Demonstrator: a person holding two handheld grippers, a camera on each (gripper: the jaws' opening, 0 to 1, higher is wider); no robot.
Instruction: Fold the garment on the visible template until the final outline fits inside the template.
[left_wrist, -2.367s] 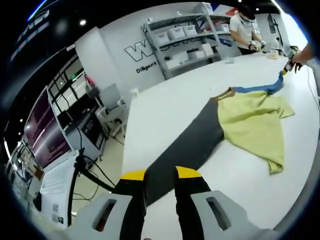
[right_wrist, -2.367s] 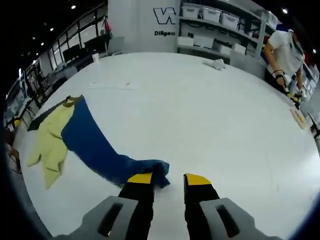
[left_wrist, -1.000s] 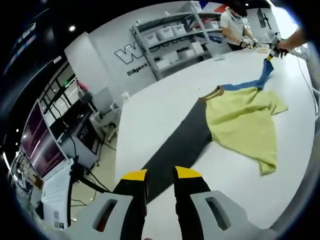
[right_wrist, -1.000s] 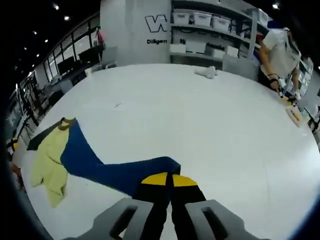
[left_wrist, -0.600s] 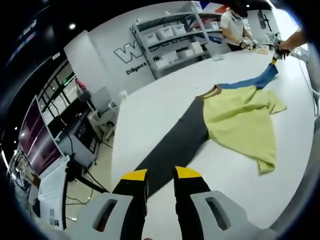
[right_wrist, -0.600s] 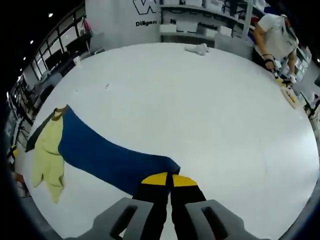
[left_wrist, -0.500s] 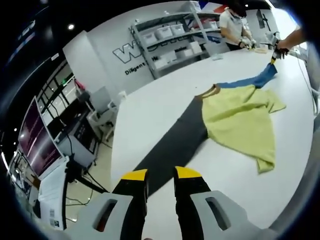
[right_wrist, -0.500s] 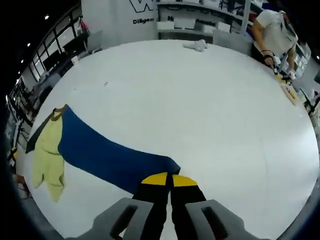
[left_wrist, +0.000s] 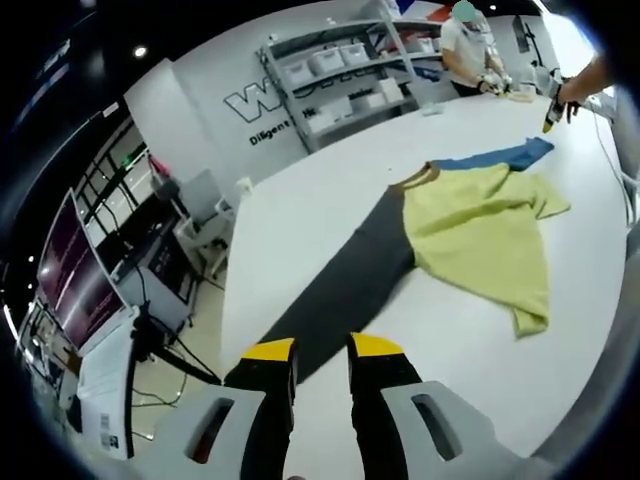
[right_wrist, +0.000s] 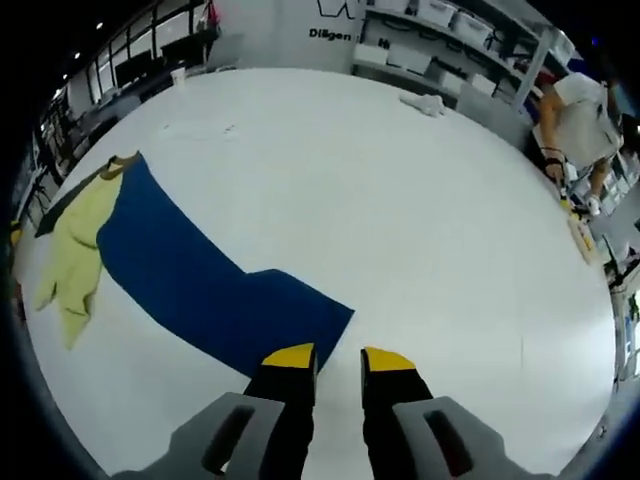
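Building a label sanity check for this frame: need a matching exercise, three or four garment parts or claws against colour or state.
Column 1:
1. grey sleeve
2. blue sleeve
3. garment body
4. right claw

Column 2:
a. yellow, spread flat on the white table
b. open, jaws apart just behind the cloth end
c. runs into the left claw
d. lies stretched flat, its end free

Pairs: 1-c, 2-d, 3-a, 4-b
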